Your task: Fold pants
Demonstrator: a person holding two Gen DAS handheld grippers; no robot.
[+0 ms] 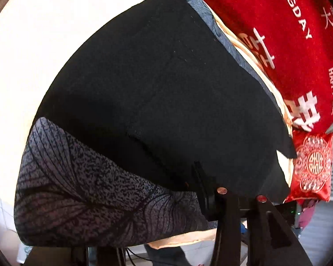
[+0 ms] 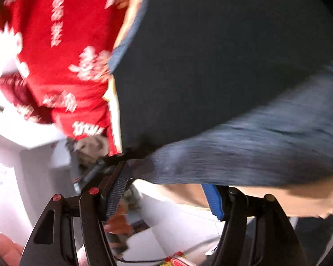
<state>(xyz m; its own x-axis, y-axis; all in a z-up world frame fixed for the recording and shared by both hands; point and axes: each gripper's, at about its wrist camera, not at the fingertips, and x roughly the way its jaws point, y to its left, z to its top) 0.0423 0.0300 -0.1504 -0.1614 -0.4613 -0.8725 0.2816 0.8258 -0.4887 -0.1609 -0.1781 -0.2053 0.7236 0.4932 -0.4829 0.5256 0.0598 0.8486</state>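
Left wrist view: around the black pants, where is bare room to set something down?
Only the patterned grey cloth below the black pants lies bare. The right side is crowded: red banner and red cushion hug the pants' edge.

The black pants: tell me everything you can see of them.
The pants look like plain black matte cloth, spread as one wide flat panel with faint stitch lines and hardly a wrinkle. They lie on a grey leaf-print sheet, whose blue-grey edge shows along their far side next to a red quilt. The left gripper seems shut on their near edge. In the blurred right wrist view the right gripper stands open below their corner.
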